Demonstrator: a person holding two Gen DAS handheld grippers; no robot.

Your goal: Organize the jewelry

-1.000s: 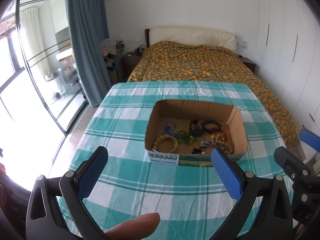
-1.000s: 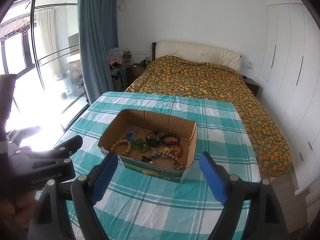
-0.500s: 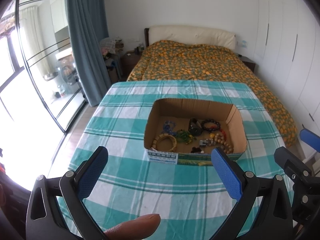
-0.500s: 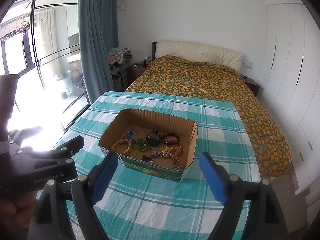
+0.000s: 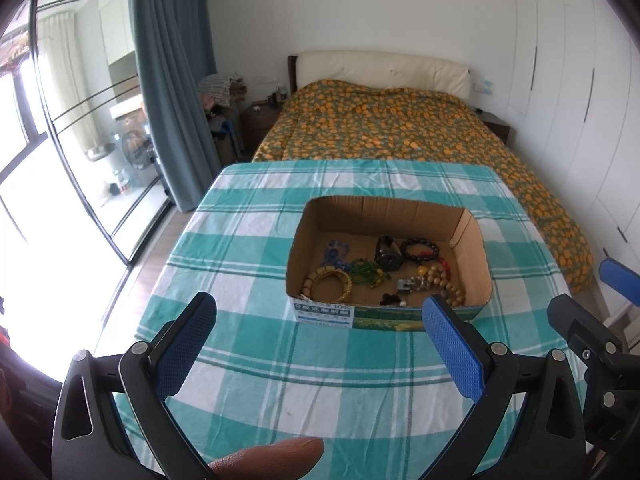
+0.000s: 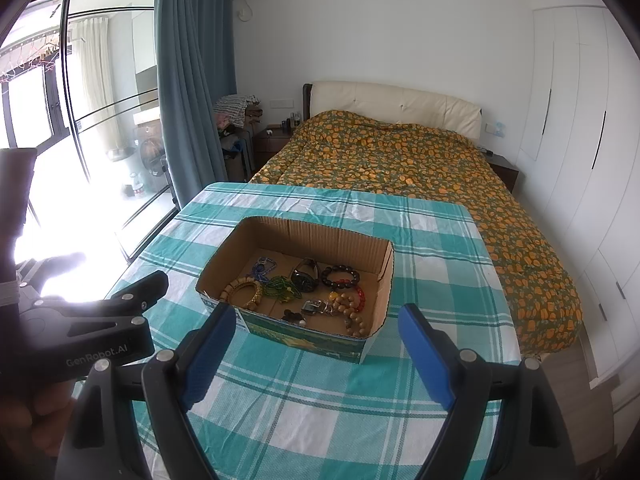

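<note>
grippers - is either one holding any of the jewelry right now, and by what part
Nothing is held. The left gripper and right gripper both stand open over the tablecloth, short of the cardboard box, where the jewelry lies.

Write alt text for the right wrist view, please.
An open cardboard box of bracelets sits on a teal checked tablecloth, beyond the right gripper with fingers spread, empty. A bed stands behind.

Black claw point(image 5: 316, 320) frames, blue textured pads point(image 5: 452, 346)
</note>
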